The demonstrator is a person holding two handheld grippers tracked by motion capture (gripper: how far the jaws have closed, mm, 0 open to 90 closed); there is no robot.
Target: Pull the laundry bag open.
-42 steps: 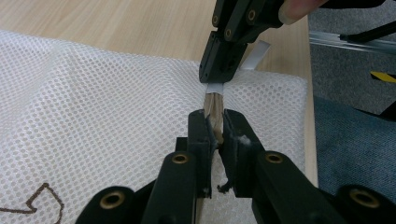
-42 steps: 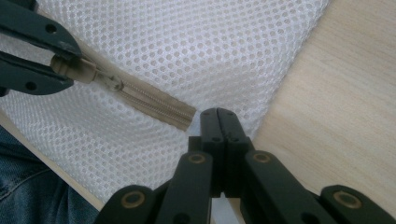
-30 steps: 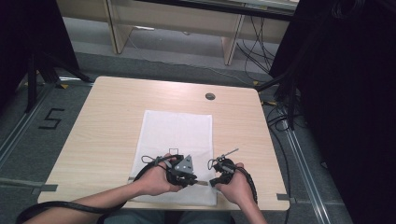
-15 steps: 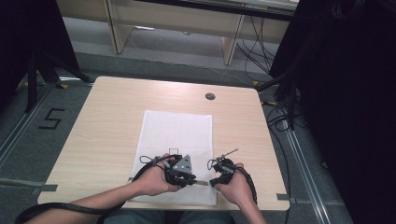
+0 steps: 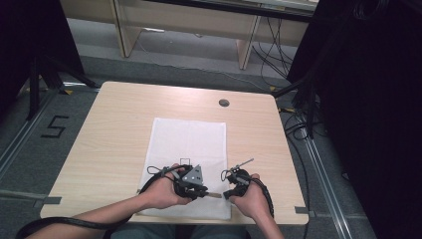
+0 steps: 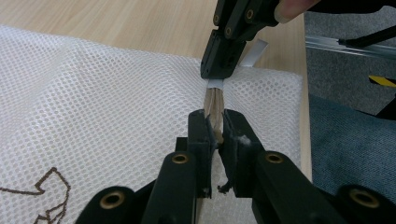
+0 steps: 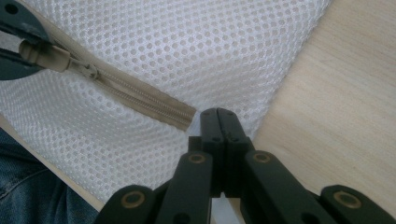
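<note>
A white mesh bag [image 5: 189,144] lies flat on the wooden table [image 5: 114,124], its tan zipper [image 7: 140,95] running along the near edge. My left gripper [image 6: 215,128] is shut on the tan zipper pull [image 6: 214,105]. My right gripper [image 7: 219,114] is shut on a white tab [image 6: 215,84] of the bag at the zipper's end. In the high view the left gripper [image 5: 203,192] and right gripper [image 5: 230,193] point at each other over the bag's near right corner, a short gap apart. A brown printed mark [image 6: 42,196] shows on the mesh.
A round cable hole [image 5: 224,102] sits in the table's far right part. The table's near edge lies just under both hands. Black curtains stand at left and right, and cables [image 5: 298,129] lie on the floor to the right. A "5" [image 5: 54,127] is marked on the floor at left.
</note>
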